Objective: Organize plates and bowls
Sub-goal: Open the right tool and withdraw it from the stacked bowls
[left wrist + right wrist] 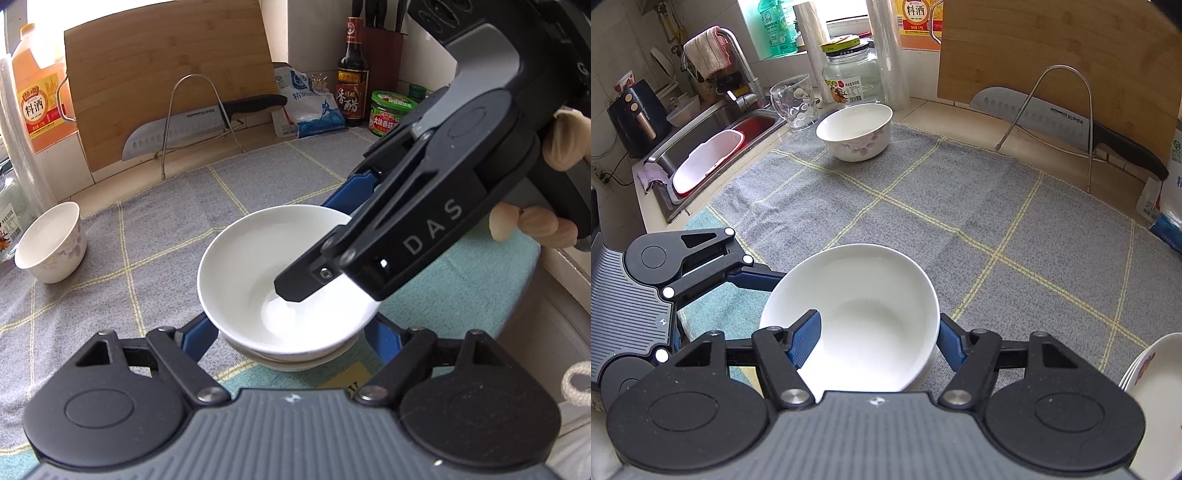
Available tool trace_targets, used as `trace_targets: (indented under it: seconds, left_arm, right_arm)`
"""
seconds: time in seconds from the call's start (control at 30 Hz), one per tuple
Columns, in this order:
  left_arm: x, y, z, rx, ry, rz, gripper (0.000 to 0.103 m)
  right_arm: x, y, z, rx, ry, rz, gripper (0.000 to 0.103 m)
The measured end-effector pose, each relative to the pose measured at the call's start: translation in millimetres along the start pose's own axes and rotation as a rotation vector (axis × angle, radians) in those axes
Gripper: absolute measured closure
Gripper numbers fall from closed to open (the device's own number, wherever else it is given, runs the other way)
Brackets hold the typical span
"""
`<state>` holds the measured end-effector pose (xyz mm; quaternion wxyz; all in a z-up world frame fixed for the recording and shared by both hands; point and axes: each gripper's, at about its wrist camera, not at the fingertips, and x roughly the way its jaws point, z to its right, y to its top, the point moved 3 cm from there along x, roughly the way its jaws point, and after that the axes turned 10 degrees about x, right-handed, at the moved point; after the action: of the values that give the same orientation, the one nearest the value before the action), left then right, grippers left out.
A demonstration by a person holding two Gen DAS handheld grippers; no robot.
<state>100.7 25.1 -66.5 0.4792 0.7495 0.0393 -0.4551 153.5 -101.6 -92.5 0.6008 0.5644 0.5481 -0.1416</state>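
Observation:
A plain white bowl [258, 266] sits nested on another white bowl [288, 363] on the grey checked mat [147, 229]. My left gripper [291, 332] is open, its blue fingers on either side of the lower bowl. My right gripper [875, 339] is open, one blue finger [807, 338] inside the top bowl [864, 310] and the other outside its rim; it also shows in the left wrist view [399, 236]. A flowered bowl [855, 131] stands at the far side of the mat. White plates [1152, 387] lie at the right edge.
A knife [1052, 114] rests on a wire rack [1067, 110] before a leaning cutting board [1052, 48]. Bottles, jars and a glass cup [794, 101] line the back. The sink [713, 147] with a red-and-white basin is at the left.

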Motion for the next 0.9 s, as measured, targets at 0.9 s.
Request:
trace_targets:
  seconds: [0.9]
  left_arm:
    - [-9, -6, -13, 0.046, -0.031, 0.019, 0.005]
  right_arm:
    - [-9, -5, -2, -0.044, -0.057, 0.053, 0.000]
